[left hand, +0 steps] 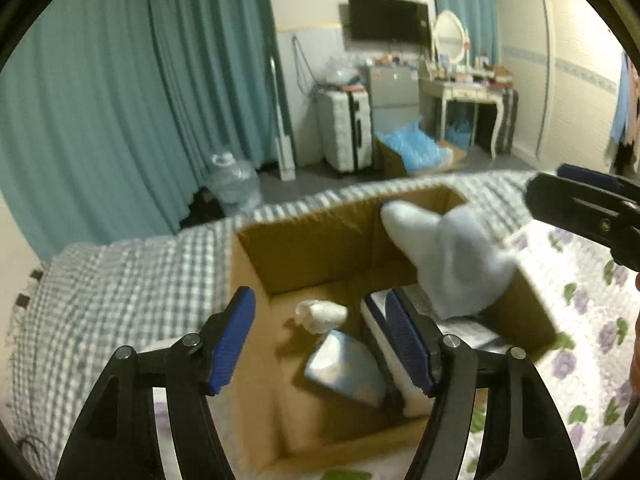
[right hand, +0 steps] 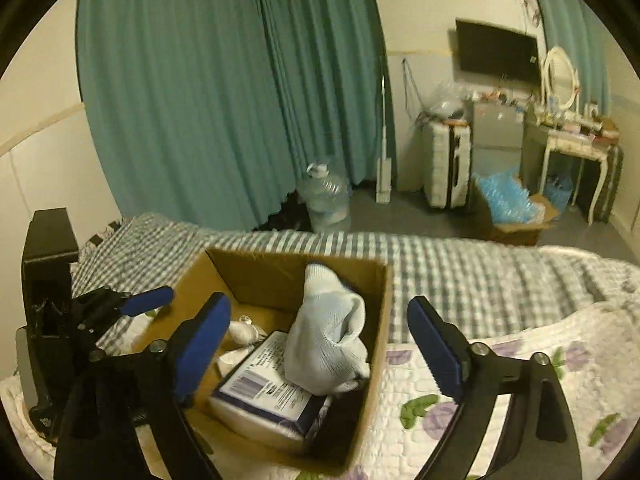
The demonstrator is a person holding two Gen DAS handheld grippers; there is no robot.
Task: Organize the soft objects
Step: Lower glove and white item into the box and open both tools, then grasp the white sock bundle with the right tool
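Note:
An open cardboard box [left hand: 320, 240] [right hand: 280, 272] stands on the bed. A pale blue-white sock bundle [left hand: 452, 252] [right hand: 328, 336] slumps inside it against the right wall, on a white pack with a blue label [right hand: 264, 388]. A small white roll [left hand: 322, 314] [right hand: 244, 330] and a silvery-blue packet [left hand: 344, 364] lie on the box floor. My left gripper [left hand: 320, 300] hangs open over the box's near left part, holding nothing. My right gripper [right hand: 318, 304] is open wide over the box's right wall, its pads clear of the sock.
The box sits where a grey checked sheet [left hand: 132, 280] meets a flowered quilt [right hand: 500, 364]. Past the bed's far edge stand a water jug [right hand: 326, 200], a white suitcase [right hand: 446, 164], a carton of blue bags [right hand: 508, 204] and a dressing table [right hand: 576, 144]. Teal curtains hang behind.

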